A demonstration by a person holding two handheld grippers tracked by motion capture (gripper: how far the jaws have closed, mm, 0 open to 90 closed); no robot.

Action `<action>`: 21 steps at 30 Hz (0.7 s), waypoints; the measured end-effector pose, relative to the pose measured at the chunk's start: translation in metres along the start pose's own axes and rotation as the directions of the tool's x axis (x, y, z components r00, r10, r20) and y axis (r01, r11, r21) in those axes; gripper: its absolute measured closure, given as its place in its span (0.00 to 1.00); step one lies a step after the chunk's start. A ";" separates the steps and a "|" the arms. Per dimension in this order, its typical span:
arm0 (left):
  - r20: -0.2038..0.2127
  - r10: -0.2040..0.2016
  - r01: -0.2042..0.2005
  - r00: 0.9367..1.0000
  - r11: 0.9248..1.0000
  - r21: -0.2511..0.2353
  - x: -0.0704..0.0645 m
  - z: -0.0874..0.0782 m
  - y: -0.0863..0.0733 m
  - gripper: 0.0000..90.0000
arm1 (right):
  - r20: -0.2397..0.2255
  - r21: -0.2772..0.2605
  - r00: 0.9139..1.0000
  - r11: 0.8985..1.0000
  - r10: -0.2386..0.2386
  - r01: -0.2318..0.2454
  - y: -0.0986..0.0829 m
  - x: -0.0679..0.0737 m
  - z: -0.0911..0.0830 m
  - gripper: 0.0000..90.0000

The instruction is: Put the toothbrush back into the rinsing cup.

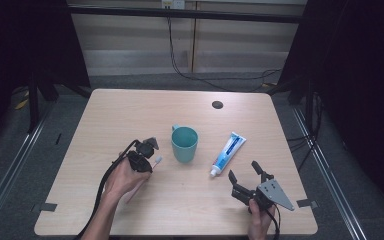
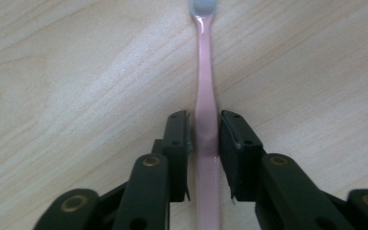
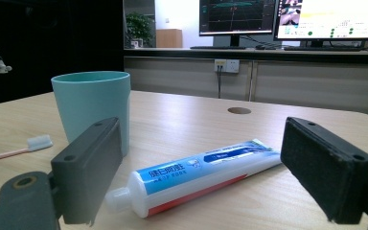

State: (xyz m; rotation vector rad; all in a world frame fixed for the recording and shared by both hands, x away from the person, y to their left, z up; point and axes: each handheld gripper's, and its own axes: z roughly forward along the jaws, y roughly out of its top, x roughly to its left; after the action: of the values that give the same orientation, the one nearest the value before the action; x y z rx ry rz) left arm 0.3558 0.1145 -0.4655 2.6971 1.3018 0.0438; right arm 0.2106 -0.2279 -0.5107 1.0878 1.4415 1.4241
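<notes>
Toothbrush: pink handle, white head, flat on the desk, left of centre; left tool clenched on its handle. Cup: teal, upright, just right of the brush head; the high view shows nothing inside. Toothpaste tube: lying right of cup, cap toward the near edge. Right tool: released, jaws wide, near the tube, with bare desk around. Right tool's view adds monitors beyond the desk.

- A pale wooden table with a small dark round hole near its far edge.
- Two lit computer monitors on a counter beyond.
- A black cable hanging behind.
</notes>
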 end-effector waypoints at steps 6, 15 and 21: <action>0.004 0.017 -0.017 1.000 1.000 -0.001 0.001 0.000 -0.001 0.87 | 0.002 -0.002 1.000 1.000 0.005 -0.005 0.000 0.000 0.000 0.15; 0.041 -0.024 0.025 0.999 0.999 -0.021 0.006 -0.001 -0.004 0.88 | 0.003 -0.001 1.000 1.000 0.004 -0.004 0.000 0.000 0.000 0.15; 0.058 -0.048 0.050 0.997 0.998 -0.027 0.014 -0.002 -0.008 0.88 | 0.003 0.000 1.000 1.000 0.004 -0.004 0.000 0.000 0.000 0.15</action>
State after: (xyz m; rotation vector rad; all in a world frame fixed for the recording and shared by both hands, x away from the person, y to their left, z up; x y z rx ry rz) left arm 0.3587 0.1306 -0.4653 2.6215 1.3392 -0.0201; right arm 0.2102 -0.2279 -0.5108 1.0924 1.4378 1.4247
